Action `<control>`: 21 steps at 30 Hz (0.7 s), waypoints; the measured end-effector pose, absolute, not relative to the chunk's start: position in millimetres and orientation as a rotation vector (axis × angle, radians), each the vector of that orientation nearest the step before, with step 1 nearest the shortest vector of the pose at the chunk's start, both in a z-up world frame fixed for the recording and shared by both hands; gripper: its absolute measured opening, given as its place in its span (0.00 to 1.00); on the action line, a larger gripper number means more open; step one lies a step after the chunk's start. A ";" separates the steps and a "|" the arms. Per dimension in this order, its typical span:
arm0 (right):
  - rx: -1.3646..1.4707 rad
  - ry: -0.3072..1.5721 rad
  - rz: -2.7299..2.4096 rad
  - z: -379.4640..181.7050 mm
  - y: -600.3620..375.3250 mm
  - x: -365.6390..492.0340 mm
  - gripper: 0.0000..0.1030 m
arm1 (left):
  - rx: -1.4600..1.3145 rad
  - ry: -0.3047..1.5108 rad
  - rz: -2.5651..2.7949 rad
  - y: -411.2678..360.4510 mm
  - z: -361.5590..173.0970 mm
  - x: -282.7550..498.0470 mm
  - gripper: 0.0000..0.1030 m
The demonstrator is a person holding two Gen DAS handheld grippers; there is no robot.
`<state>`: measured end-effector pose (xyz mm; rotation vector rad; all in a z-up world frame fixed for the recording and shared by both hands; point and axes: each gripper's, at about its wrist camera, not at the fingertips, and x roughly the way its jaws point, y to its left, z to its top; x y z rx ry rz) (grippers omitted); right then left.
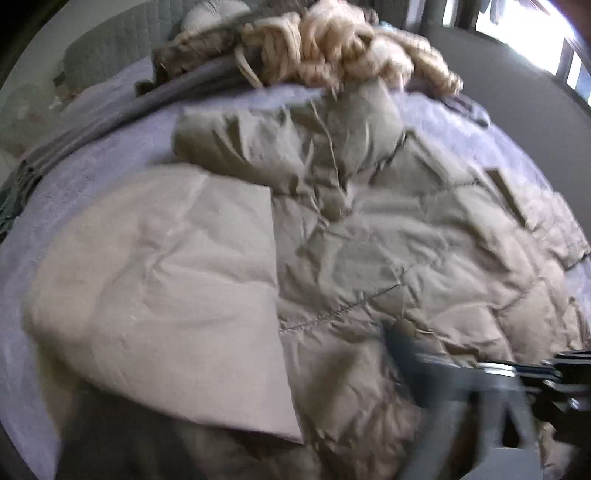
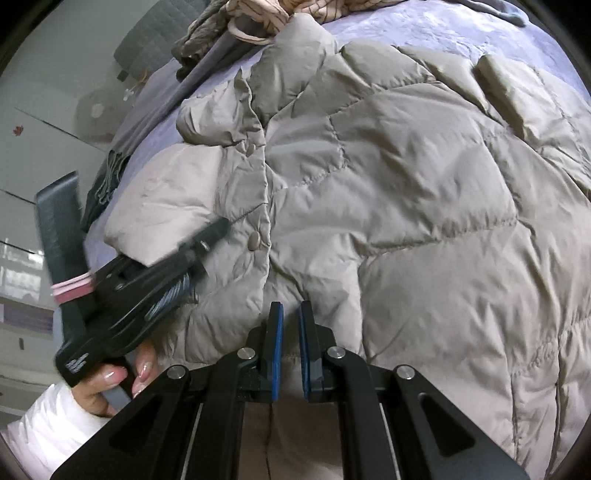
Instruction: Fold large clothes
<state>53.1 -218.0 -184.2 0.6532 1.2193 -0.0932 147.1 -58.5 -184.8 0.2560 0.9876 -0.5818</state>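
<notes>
A large beige quilted puffer jacket lies spread on a lavender bed; it also fills the right wrist view. One sleeve is folded across its front. My right gripper hovers over the jacket's hem near the snap placket; its blue-padded jaws stand a narrow gap apart with nothing between them. My left gripper shows in the right wrist view, held by a hand, its tip over the folded sleeve by a snap button; its jaws are blurred. In the left wrist view only a blurred dark gripper shows at lower right.
A pile of cream and brown clothes lies at the bed's far edge, also in the right wrist view. The lavender bedsheet shows around the jacket. A grey padded headboard stands behind. A window is at the far right.
</notes>
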 end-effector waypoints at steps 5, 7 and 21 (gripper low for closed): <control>0.585 1.232 -0.109 -168.4 -207.4 61.5 0.10 | 0.234 0.944 -0.580 -17.7 -152.1 122.9 1.00; 0.523 1.232 -0.101 -155.5 -198.0 65.5 0.14 | 0.185 0.938 -0.538 14.4 -141.7 125.9 1.00; -0.374 1.112 0.086 -146.2 -9.2 151.0 0.78 | -0.447 1.315 -0.306 187.0 -236.0 187.7 0.30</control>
